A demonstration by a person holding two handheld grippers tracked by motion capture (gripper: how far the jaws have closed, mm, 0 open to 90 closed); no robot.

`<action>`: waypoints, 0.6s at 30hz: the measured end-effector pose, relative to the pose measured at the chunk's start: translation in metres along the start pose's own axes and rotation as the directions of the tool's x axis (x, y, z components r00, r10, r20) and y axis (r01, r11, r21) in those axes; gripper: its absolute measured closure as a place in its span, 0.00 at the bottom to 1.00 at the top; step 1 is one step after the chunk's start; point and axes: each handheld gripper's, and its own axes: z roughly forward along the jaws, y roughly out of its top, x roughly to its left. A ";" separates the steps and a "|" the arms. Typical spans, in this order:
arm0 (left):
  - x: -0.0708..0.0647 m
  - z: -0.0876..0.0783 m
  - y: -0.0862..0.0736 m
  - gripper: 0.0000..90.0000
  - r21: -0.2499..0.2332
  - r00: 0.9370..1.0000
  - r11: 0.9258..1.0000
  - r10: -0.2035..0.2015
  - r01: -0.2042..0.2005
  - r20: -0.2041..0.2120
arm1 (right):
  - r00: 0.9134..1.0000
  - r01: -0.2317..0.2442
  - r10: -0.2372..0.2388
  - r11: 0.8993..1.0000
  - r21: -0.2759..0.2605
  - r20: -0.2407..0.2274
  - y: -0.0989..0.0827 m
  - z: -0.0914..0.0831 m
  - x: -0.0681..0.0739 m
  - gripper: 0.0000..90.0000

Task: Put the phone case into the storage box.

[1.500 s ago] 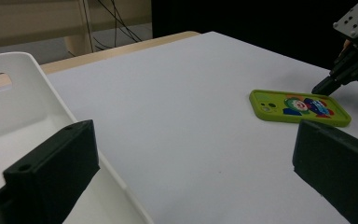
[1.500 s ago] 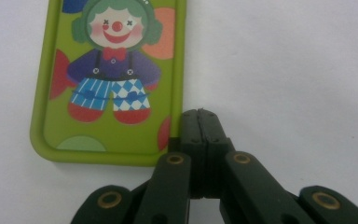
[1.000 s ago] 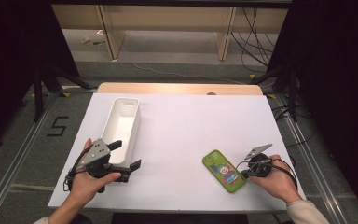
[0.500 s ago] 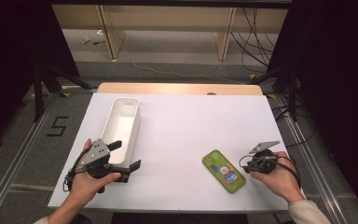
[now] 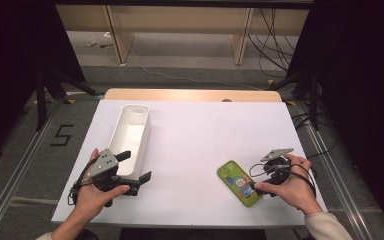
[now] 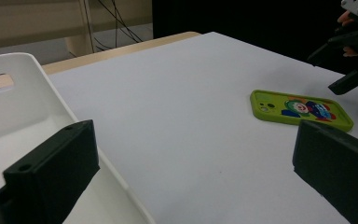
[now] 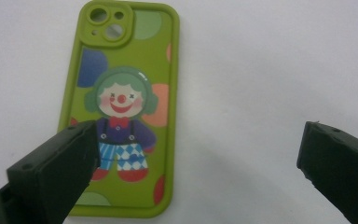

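High view: my left gripper (image 5: 136,167) sits at lower left of the frame, jaws spread wide and holding nothing, at the near end of the white tray (image 5: 141,111). Left gripper view shows one jaw over the tray's inside, the other over the white table (image 6: 177,98). My right gripper (image 5: 260,186) sits at lower right beside the green phone case (image 5: 239,183). Right gripper view: jaws wide apart, empty, with the case lying flat at the frame's left, partly behind the left jaw.
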 end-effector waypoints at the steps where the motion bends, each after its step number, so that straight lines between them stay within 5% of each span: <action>1: 0.000 0.000 0.000 0.00 0.000 1.000 1.000 0.000 0.000 0.000 | 1.000 0.004 -0.004 1.000 0.006 -0.001 0.002 0.001 0.002 0.00; 18: 0.000 0.000 0.000 0.00 -0.001 1.000 1.000 0.000 0.000 0.006 | 0.998 0.013 -0.002 0.984 0.178 -0.066 0.023 0.025 0.025 0.00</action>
